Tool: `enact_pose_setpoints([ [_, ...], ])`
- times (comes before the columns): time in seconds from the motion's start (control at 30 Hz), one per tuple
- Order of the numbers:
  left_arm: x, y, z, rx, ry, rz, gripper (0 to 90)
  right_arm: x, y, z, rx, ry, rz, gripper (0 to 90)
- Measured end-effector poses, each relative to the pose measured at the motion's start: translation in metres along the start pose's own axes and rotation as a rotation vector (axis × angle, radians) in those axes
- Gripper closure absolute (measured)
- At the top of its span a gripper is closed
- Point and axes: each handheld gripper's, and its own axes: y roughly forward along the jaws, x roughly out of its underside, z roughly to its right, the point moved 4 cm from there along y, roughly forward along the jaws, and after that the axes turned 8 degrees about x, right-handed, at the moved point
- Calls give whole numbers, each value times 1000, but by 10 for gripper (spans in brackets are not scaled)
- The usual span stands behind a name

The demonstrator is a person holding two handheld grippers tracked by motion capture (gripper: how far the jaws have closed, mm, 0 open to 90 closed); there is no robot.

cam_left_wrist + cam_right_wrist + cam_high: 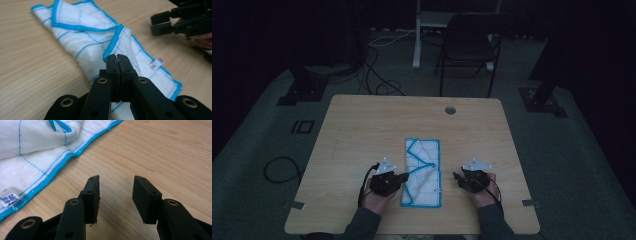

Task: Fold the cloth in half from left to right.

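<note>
Dim room, dark walls, grey floor [572,165] with loose black cables [377,75] running behind the table and one looped cable [279,170] on the floor at left. Folding chair [469,45] stands beyond the far edge, next to a pale metal post [417,35]. Dark stand bases [304,87] sit on the floor at both far corners.

Light wood table [362,125], grain visible, round cable grommet [450,110] near the far edge, right of centre. Small metal brackets at the near side edges.

White cloth [422,172] with blue trim and thin blue grid lines lies folded into a long strip at the near centre of the table, long side running away from the person. Its top layer is folded over unevenly, so blue edges cross diagonally on top. Small white tag [10,198] with blue print sits at the cloth's edge nearest the right gripper.

Left gripper [117,58] is at the cloth's left edge, jaws pressed together and clamped on a blue-trimmed fold of the cloth, lifting that bit slightly off the rest. Left hand [379,197] holds it from below.

Right gripper [116,192] sits just beside the cloth's right edge, jaws apart, nothing between them, bare wood under them, not touching the cloth. Right hand [484,195] behind it, dark sleeves at the bottom edge.
</note>
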Motion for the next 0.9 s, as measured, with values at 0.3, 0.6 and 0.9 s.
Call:
enact_pose_setpoints([
  [0.3,-3,13,27,63,65,-29,890,0,0,0,0,-3,1,573],
  [0.6,4,27,46,107,92,-72,878,0,-1,1,0,-2,2,573],
  [0.9,10,19,51,121,89,-66,637,-1,-1,1,3,-3,6,573],
])
